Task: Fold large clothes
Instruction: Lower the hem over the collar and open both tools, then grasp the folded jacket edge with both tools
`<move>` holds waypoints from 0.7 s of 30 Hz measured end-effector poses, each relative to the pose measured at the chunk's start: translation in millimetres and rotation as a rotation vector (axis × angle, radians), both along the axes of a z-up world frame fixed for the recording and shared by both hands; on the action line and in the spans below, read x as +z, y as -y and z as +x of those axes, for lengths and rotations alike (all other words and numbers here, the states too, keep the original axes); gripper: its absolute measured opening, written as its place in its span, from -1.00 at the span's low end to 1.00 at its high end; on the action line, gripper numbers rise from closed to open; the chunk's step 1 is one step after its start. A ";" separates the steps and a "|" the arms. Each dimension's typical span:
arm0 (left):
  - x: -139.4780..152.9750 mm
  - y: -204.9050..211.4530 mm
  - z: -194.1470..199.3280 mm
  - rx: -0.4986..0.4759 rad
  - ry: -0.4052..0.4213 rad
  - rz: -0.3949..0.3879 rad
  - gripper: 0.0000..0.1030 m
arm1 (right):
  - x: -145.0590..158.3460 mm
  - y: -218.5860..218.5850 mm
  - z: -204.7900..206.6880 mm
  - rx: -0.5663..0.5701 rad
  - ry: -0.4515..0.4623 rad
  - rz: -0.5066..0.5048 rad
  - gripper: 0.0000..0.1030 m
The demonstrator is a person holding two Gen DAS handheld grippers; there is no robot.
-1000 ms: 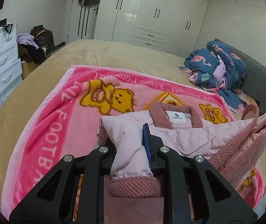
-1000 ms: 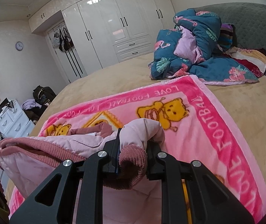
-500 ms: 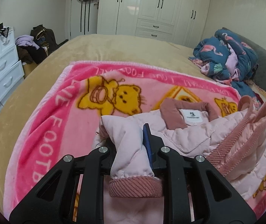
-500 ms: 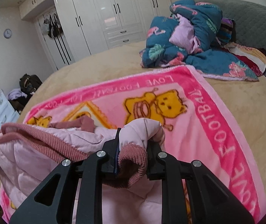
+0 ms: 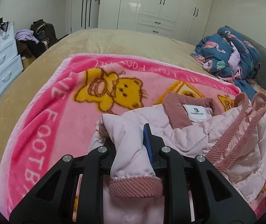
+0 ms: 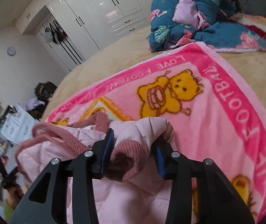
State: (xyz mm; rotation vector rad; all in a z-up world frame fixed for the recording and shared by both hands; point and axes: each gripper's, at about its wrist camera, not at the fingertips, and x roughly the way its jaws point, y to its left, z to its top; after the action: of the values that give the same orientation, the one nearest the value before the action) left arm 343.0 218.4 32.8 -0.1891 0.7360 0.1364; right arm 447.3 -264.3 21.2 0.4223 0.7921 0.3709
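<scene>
Bedding: pink bear blanket (image 5: 45,130) mid-frame on tan bed (image 5: 114,41); blue quilt heap (image 5: 228,56) upper right; white wardrobe (image 5: 157,7) behind. Pink jacket (image 5: 189,130) lies lower centre-right on blanket. Left claw (image 5: 131,141) clamped on 1 sleeve. Right claw (image 6: 133,149) jaws opening, 1 cuff (image 6: 127,158) loose between them.

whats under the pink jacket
The jacket lies on a pink bear blanket, itself spread over a tan bed. Whatever the blanket shows directly beneath the jacket is covered.
</scene>
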 end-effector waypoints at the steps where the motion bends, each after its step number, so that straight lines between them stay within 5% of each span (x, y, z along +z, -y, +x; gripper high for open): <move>1: 0.3 0.1 0.4 -0.001 0.000 0.001 -0.71 | 0.3 2.1 -1.1 0.008 0.002 0.031 0.07; 3: -1.6 1.4 1.9 0.000 0.000 -0.001 -0.71 | 3.0 3.5 -4.4 0.016 0.008 0.070 0.72; 5: -1.1 0.4 1.2 0.000 0.001 0.000 -0.71 | 4.7 1.5 -10.3 0.027 0.025 0.064 0.76; 14: 2.9 9.3 -1.3 -0.004 0.015 -0.010 -0.45 | -20.9 -39.0 -49.2 0.135 0.058 -0.279 0.81; 18: 18.4 11.9 -10.8 -0.027 0.057 -0.065 0.34 | -33.6 -40.3 -58.2 0.132 0.045 -0.294 0.81; 21: 36.7 21.1 -22.1 -0.036 0.103 -0.022 0.66 | -30.7 -36.2 -63.7 0.108 0.067 -0.301 0.81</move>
State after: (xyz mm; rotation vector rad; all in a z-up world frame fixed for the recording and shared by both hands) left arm 320.9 197.3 69.5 -0.2024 0.6385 0.0838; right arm 383.5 -228.1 -9.6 0.0859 0.7923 0.3574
